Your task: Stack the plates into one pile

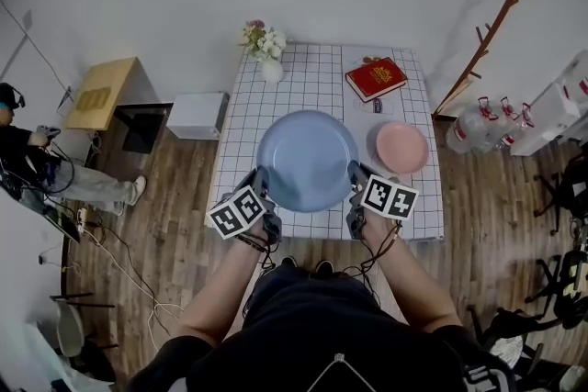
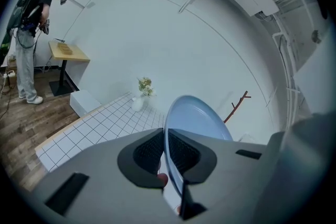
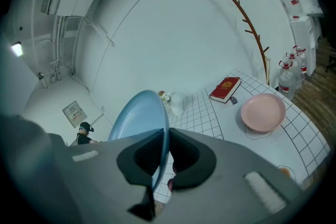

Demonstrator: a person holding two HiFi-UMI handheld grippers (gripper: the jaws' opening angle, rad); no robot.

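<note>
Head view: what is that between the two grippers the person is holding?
The blue plate. The head view shows the left gripper clamped on its left rim and the right gripper on its right rim, so the plate spans the whole stretch between them.

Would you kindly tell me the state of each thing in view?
blue plate: gripped at opposite rims by both tongs.
left tongs: shut on the blue plate.
right tongs: shut on the blue plate.
pink plate: empty, resting on the table.
red book: closed, lying flat.
vase: upright, holding flowers.

A smooth, glossy blue plate and pink plate sit above a grid-printed tablecloth and wood-plank floor.
</note>
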